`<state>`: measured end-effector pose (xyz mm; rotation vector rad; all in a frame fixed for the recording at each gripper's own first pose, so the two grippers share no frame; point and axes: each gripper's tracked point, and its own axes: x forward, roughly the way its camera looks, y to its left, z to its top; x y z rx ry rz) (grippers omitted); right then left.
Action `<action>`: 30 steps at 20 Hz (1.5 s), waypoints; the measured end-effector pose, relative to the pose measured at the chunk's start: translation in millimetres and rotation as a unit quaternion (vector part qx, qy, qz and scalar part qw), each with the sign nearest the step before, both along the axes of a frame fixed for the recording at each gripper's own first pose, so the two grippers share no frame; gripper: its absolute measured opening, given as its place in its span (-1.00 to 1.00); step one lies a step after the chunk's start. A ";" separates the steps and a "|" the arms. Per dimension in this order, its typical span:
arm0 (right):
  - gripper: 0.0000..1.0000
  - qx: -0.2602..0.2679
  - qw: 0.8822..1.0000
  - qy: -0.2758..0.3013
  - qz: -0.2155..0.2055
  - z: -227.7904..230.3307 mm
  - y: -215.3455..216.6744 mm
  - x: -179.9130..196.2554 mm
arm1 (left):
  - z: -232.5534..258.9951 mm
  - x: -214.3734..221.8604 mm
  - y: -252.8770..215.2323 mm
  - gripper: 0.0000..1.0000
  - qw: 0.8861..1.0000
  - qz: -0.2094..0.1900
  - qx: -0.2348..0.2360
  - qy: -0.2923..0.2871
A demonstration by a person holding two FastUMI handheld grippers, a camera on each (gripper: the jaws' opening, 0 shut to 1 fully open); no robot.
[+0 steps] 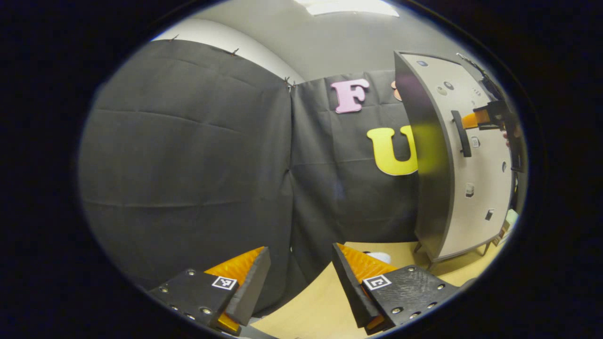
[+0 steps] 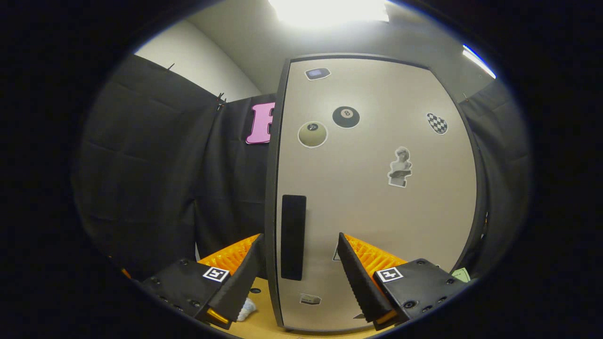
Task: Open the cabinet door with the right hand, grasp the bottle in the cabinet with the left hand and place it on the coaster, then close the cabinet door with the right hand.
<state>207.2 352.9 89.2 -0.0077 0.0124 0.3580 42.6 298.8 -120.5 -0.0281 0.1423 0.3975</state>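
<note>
In the right gripper view, the right gripper (image 2: 299, 270) stands wide open with nothing held, its 2 fingers on either side of the black handle (image 2: 293, 237) on the closed cabinet door (image 2: 377, 197). The left gripper (image 1: 301, 278) is also spread wide and empty, low over the wooden table (image 1: 320, 301), well apart from the cabinet (image 1: 452, 160) at its far right.

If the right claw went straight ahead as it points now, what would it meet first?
Most likely the black handle on the cabinet door: it stands between the open fingers of the right claw, left of centre. How far off it is remains unclear.
</note>
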 end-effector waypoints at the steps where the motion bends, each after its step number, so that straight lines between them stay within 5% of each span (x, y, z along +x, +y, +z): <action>1: 0.96 -0.003 1.000 0.003 -0.001 -1.8 5.5 4.1 | -2.2 -0.8 7.8 0.59 1.000 0.004 -0.002 0.001; 9: 0.68 0.003 0.999 0.052 -0.010 -17.9 33.7 37.0 | -19.4 -9.2 38.5 0.63 1.000 0.026 -0.007 0.010; 12: -0.19 0.017 0.997 0.066 -0.035 -18.4 27.6 44.1 | -17.7 -9.5 37.8 0.63 1.000 0.026 -0.007 0.008; 13: -0.30 0.021 0.997 0.069 -0.039 -18.2 25.7 45.0 | -16.6 -9.0 36.6 0.60 1.000 0.025 -0.006 0.007; 15: -0.19 0.016 0.996 0.077 -0.038 -18.3 24.3 44.0 | -13.6 -8.5 32.9 0.63 1.000 0.021 -0.005 0.006; 19: -0.63 0.000 0.995 0.093 -0.023 -21.0 25.2 43.4 | -5.7 -5.2 20.1 0.63 1.000 0.009 -0.002 0.001; 30: -0.65 0.015 0.991 0.117 0.061 -18.6 15.2 17.4 | 21.7 -14.4 -32.7 0.60 1.000 -0.012 0.010 -0.011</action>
